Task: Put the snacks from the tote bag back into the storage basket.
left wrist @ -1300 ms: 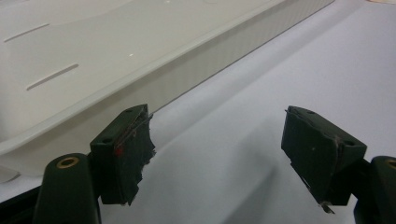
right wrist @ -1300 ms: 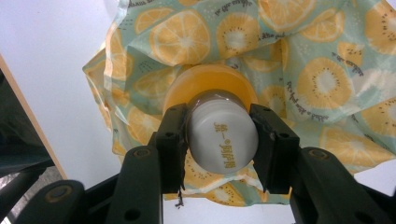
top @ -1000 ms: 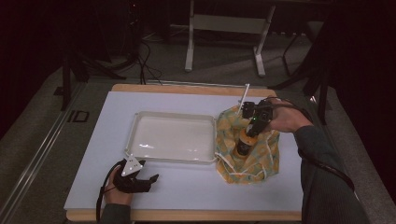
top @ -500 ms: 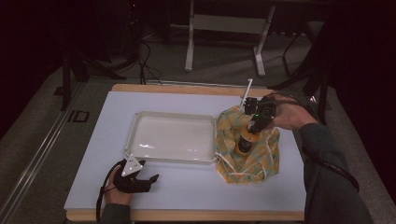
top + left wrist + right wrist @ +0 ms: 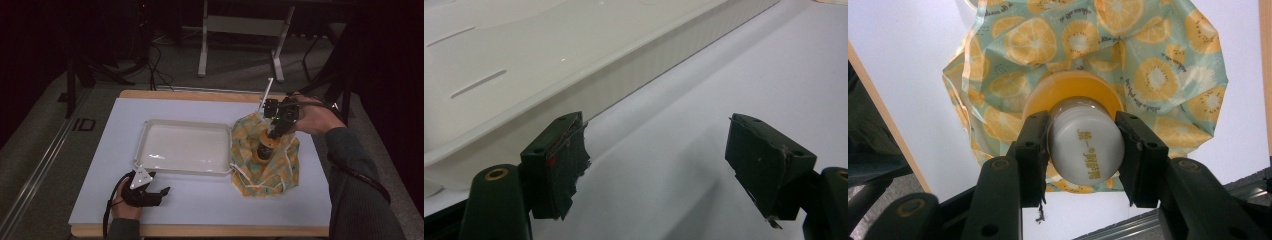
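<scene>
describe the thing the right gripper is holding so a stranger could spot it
Right of the white tray on the white table lies a fruit-print bag. Standing in it is a bottle with an orange body and white cap, clamped by the right gripper.

Table layout — tray at centre, bag to its right

The tray (image 5: pixel 184 148) lies mid-table (image 5: pixel 215 200); the bag (image 5: pixel 265 165) touches its right edge, a bottle (image 5: pixel 264 148) standing in it — left gripper (image 5: pixel 165 191) rests before the tray's near-left corner.
</scene>
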Motion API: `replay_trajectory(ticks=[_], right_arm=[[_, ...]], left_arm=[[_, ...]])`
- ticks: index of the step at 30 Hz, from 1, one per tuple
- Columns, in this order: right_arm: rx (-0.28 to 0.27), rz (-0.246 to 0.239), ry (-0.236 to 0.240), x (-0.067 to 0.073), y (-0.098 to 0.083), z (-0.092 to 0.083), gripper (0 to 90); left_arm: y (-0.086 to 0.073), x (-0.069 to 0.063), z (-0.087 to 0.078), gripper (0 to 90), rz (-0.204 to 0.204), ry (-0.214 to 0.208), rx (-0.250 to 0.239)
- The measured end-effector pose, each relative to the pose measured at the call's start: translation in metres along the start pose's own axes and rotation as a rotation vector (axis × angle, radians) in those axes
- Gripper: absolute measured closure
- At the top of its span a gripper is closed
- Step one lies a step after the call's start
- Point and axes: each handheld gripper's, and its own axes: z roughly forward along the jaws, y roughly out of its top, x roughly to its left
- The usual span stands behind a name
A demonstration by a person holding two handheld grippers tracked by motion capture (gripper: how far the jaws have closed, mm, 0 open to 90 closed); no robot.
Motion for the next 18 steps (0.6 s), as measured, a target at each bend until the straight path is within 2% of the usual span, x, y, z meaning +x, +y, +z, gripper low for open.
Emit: replay_trajectory(ticks=[18], right_arm=[[0.0,-0.016,-0.003,0.0034,0.0078,-0.0011,58.9]], left_arm=[[0.0,-0.0003,0.0,24.5,0.001,-0.003,-0.001]])
